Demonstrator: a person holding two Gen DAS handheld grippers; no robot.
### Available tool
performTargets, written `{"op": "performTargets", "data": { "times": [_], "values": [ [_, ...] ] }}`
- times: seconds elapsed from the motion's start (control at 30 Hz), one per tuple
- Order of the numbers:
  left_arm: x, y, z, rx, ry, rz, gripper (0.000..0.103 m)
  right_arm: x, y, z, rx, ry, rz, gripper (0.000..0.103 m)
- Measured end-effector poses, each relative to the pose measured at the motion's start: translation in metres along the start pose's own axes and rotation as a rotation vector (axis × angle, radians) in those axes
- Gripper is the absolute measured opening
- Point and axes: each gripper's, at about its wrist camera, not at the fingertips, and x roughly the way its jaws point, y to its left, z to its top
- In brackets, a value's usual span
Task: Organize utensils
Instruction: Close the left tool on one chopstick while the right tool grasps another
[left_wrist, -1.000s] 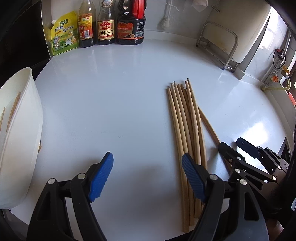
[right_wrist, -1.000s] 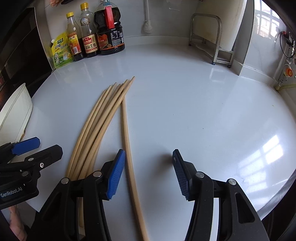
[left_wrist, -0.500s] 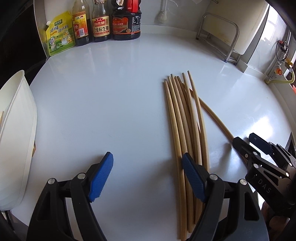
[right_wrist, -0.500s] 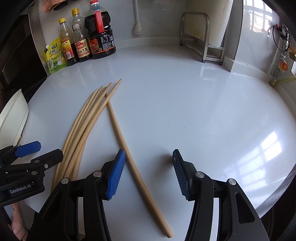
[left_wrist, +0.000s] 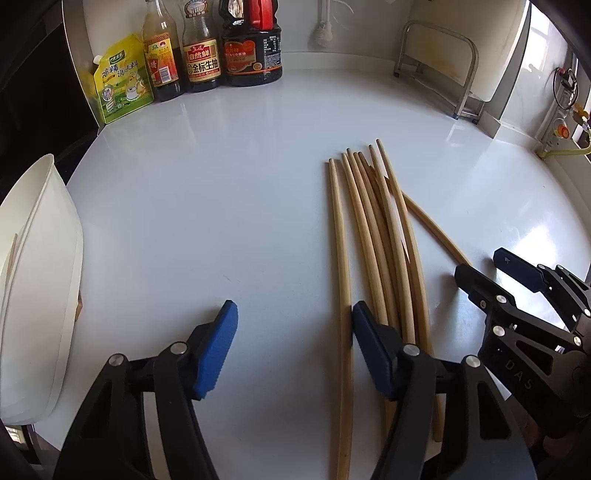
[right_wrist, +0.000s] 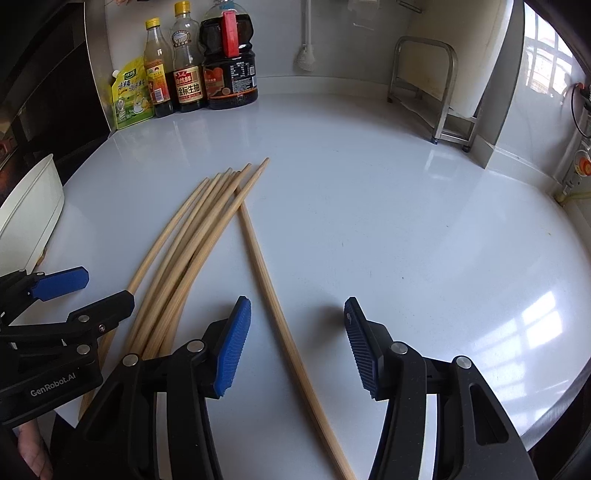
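White countertop (right_wrist: 406, 221): stray chopstick (right_wrist: 273, 295), long axis running away from the camera, lay between the spread, empty right gripper (right_wrist: 297, 343) fingers; left gripper (left_wrist: 291, 350) likewise released beside the chopstick bundle (left_wrist: 376, 240).

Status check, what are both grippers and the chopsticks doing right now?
Left gripper open, empty. Right gripper open, straddling stray chopstick. Chopstick bundle flat on counter. Nothing blocking.

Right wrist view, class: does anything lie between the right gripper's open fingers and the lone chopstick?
Nothing visible does. The lone chopstick lies on the bare counter between the open fingers of the right gripper.
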Motion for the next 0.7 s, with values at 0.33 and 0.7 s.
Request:
{"op": "performTargets", "data": {
  "times": [0.33,0.7],
  "values": [
    [-0.003,-0.008,0.002,0.011,0.01,-0.019,0.014,0.004,0.01,0.008,-0.038,0.006,0.04,0.01],
    [-0.004,-0.005,-0.001,-0.003,0.025,-0.012,0.007,0.003,-0.003,0.008,0.028,-0.001,0.058,0.006]
  ]
}}
